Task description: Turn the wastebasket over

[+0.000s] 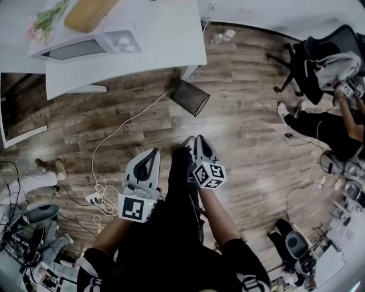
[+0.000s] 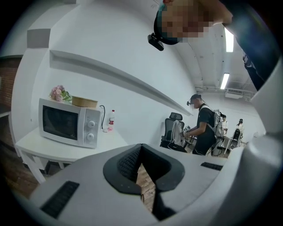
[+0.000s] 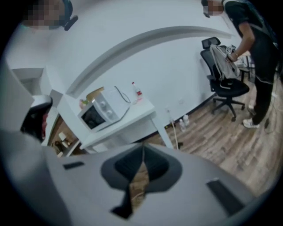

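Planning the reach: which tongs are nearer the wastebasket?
Right. In the head view the right tongs sit below the wastebasket; the left tongs are farther, down to its left.

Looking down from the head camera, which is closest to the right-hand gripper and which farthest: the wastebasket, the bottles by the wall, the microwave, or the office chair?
From the right gripper:
1. wastebasket, on the floor just ahead.
2. bottles, farther ahead by the wall.
3. microwave, on the table at left, and office chair, at right: too close to call.
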`<act>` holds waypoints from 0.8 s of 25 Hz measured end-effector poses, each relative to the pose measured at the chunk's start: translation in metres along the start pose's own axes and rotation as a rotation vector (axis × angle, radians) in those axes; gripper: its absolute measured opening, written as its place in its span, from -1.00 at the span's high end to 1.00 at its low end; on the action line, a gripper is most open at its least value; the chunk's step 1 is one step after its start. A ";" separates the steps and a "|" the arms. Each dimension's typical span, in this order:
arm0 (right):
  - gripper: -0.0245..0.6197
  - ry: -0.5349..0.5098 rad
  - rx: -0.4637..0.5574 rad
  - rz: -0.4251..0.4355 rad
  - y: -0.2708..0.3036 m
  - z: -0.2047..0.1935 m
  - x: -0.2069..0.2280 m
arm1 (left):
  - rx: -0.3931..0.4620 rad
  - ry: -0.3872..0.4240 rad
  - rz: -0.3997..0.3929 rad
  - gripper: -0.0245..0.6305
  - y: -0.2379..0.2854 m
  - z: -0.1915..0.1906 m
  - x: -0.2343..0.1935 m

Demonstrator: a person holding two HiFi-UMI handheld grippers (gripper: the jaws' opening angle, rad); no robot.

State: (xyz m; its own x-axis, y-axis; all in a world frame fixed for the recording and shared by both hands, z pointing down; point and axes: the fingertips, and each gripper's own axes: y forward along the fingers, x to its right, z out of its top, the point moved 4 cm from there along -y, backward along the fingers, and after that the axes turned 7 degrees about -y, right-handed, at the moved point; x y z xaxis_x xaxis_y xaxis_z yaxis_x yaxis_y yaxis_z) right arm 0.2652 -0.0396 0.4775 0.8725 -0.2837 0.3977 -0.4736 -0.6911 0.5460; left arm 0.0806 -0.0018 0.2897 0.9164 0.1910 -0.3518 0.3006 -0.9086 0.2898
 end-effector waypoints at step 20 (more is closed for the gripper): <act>0.57 0.035 -0.253 -0.098 0.152 -0.157 0.176 | -0.093 -0.014 -0.001 0.82 0.096 -0.094 -0.007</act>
State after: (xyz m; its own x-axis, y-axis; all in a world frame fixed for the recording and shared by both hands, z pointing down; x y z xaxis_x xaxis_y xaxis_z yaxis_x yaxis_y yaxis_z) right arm 0.3280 -0.0900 0.7463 0.9131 -0.1972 0.3568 -0.4057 -0.5248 0.7483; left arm 0.1274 -0.0553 0.4040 0.9126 0.1859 -0.3641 0.3252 -0.8698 0.3710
